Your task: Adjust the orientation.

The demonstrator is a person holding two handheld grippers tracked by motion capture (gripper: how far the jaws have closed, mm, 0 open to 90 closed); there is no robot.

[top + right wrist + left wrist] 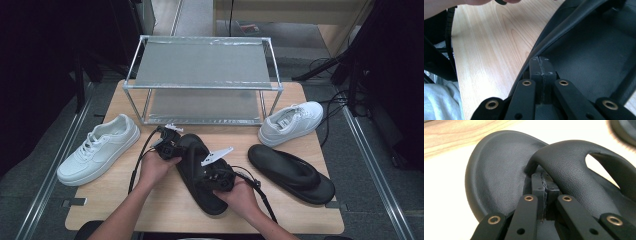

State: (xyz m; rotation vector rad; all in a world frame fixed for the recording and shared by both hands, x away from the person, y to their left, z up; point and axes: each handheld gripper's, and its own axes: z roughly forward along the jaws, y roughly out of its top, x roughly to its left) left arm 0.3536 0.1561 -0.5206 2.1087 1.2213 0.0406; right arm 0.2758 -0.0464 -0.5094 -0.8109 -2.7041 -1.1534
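Wooden tabletop with 2-tier rack empty: left gripper and right gripper, jaws clamped on 1 black sandal at centre, suggest shelving just begun; second sandal and 2 white sneakers remain.

Matt, grained black leather-like sandal; wooden table

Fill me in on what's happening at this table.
A person holds a black sandal with both grippers near the middle of the wooden table. The left gripper is shut at the base of the strap near the toe; the right gripper is shut on the sole's edge. The matching sandal lies to the right, a white sneaker sits at each side, and the metal shoe rack behind has bare shelves.
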